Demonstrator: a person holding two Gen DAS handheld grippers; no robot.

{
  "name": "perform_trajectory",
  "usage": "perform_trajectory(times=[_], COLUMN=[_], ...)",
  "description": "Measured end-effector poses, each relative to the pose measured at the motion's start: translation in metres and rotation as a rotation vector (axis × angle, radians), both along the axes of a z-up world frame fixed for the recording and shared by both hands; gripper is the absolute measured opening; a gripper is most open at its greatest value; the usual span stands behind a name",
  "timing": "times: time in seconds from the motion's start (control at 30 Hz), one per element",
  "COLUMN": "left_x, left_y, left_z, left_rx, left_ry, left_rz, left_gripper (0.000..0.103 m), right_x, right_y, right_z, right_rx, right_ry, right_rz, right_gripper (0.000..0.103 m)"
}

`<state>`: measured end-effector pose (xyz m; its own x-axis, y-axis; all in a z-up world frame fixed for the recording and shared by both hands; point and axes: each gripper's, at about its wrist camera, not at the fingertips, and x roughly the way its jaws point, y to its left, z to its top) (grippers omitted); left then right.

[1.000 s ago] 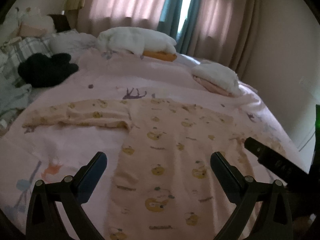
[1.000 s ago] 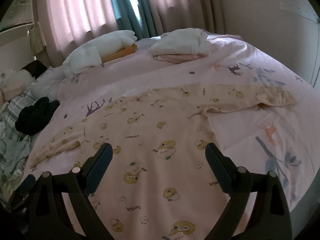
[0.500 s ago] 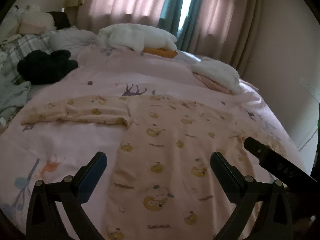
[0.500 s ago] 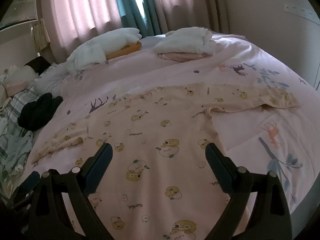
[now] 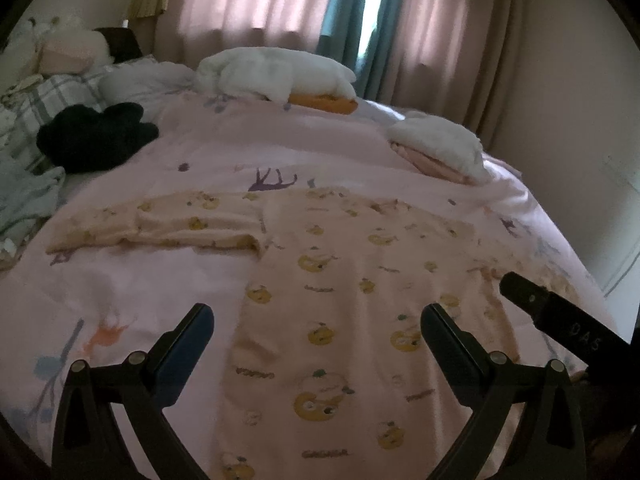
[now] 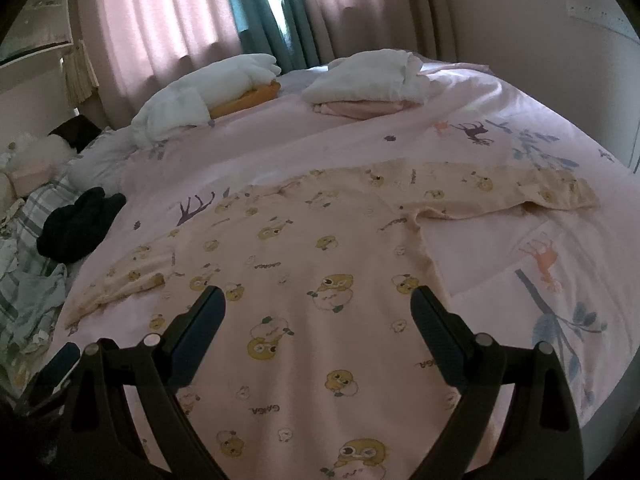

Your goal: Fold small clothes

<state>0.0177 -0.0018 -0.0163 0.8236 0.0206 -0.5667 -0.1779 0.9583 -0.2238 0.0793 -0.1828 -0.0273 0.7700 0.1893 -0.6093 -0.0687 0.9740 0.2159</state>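
Change: over the last second both cameras have drawn back and risen a little, so more of the garment (image 5: 360, 280) now shows between the fingers; the cloth itself lies as it did.
Meaning: in my judgement no fold has begun; this reads as lining up above the lower body of the garment before a first grasp, probably of a sleeve.
Garment: a pale long-sleeved top with a duck print, spread flat on the bed (image 5: 120, 300) near its front edge, both sleeves stretched out sideways.
Left gripper (image 5: 318, 328): fingers wide apart, holding nothing, above the cloth.
Right gripper (image 6: 318, 308): fingers also wide, holding nothing, over the middle of the body.
Left view only: the left sleeve (image 5: 160, 228) at full length, doubled along its lower edge, and the right gripper's dark finger entering at the right.
Right view only: the right sleeve (image 6: 500, 192) to its cuff, reaching towards the bed's right edge, which the left view cuts off.
Both views: folded stacks (image 6: 368, 80) at the far edge of the bed.
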Motion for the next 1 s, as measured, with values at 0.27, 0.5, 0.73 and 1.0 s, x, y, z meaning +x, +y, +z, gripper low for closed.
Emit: perform_trajectory(times=[0.27, 0.5, 0.73, 1.0], left_x=[0.021, 0.073, 0.138, 0.167], left_y=[0.017, 0.063, 0.068, 0.066], left_z=[-0.019, -0.04, -0.061, -0.093], left_rx=[-0.012, -0.059, -0.115, -0.084], left_ry=[0.002, 0.097, 0.123, 0.226], left_rz=[-0.019, 0.028, -0.037, -0.034], left_gripper=[0.102, 0.102, 0.097, 0.045], right_x=[0.011, 0.032, 0.064, 0.087], right_y=[-0.071, -0.184, -0.24, -0.284], right_z=[0.014, 0.025, 0.005, -0.031], right_rx=[0.105, -0.043, -0.182, -0.143], right_ry=[-0.022, -0.015, 0.101, 0.226], right_rz=[-0.036, -0.28, -0.395, -0.487], right_gripper=[0.094, 0.094, 0.093, 0.081])
